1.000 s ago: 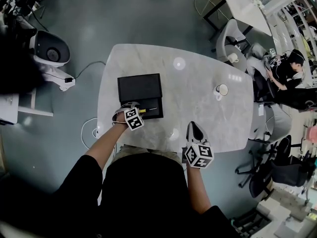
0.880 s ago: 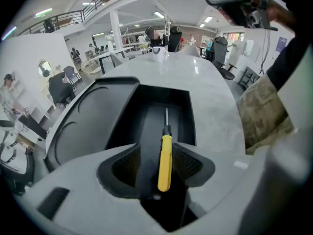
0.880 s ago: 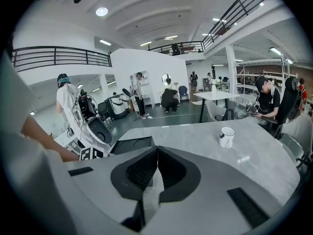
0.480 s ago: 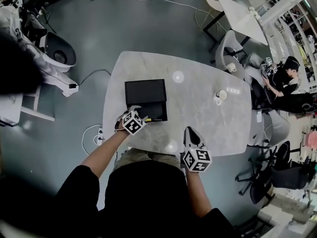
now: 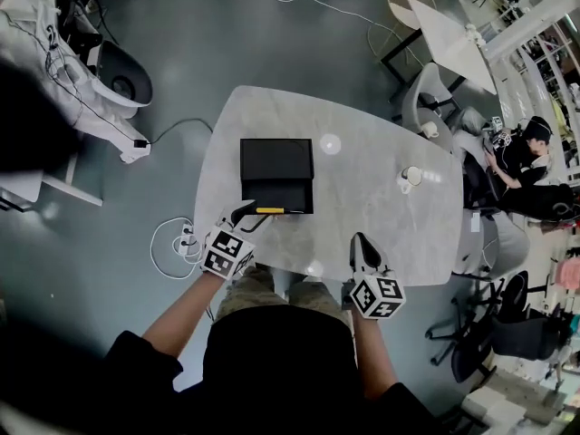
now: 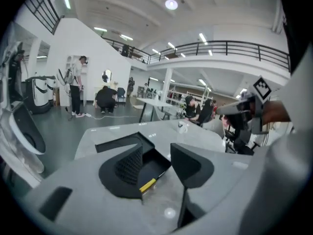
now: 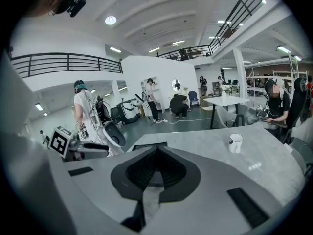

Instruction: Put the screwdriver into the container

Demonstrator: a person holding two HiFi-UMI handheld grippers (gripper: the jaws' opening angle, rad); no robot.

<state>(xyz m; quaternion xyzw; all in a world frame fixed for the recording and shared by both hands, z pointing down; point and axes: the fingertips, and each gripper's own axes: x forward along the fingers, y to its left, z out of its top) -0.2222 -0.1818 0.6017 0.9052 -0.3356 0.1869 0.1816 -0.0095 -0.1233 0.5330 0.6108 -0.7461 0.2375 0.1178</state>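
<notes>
The black container (image 5: 276,163) lies open on the grey table (image 5: 372,207). The screwdriver (image 5: 270,210), yellow-handled, lies inside its near half. My left gripper (image 5: 240,213) hangs at the table's near left edge, raised and drawn back from the container. In the left gripper view the container (image 6: 155,161) and the screwdriver (image 6: 148,184) show beyond the left gripper (image 6: 159,166). It is open; its jaws have just been closing a little, with nothing between them. My right gripper (image 5: 361,241) is shut and empty over the near edge. In its own view the right gripper (image 7: 155,154) has its pads together.
A white mug (image 5: 410,177) stands at the table's right side and shows as the mug (image 7: 235,142) in the right gripper view. Office chairs (image 5: 435,98) and a seated person (image 5: 530,157) are beyond the right end. Cables (image 5: 172,238) lie on the floor at the left.
My left gripper has lifted and pulled back from the container toward the near left edge, rolling as it went. The screwdriver stays in the container. The right gripper has shifted slightly.
</notes>
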